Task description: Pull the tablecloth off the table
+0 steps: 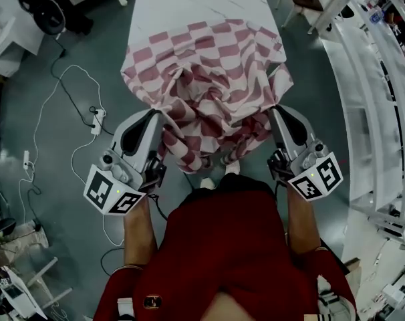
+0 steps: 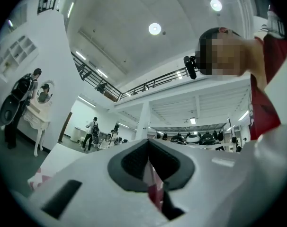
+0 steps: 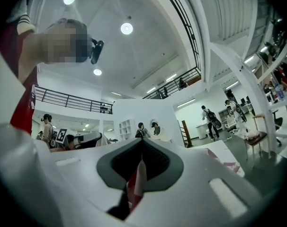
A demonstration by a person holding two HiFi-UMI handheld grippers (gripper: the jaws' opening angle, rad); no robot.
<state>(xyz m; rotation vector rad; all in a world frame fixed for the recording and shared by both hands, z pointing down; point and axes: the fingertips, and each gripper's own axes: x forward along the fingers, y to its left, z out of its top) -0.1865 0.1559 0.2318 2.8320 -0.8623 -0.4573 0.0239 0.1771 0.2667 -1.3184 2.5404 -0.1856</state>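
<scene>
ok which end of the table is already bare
The far end of the table, at the top of the head view: its white top shows, while the near end lies under the bunched checked tablecloth.

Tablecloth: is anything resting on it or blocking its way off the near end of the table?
Nothing visible does. The red-and-white checked fabric tablecloth lies bunched at the near end of the white marble-look table, with no objects on it; the left tongs and right tongs are each shut on its front edge.
</scene>
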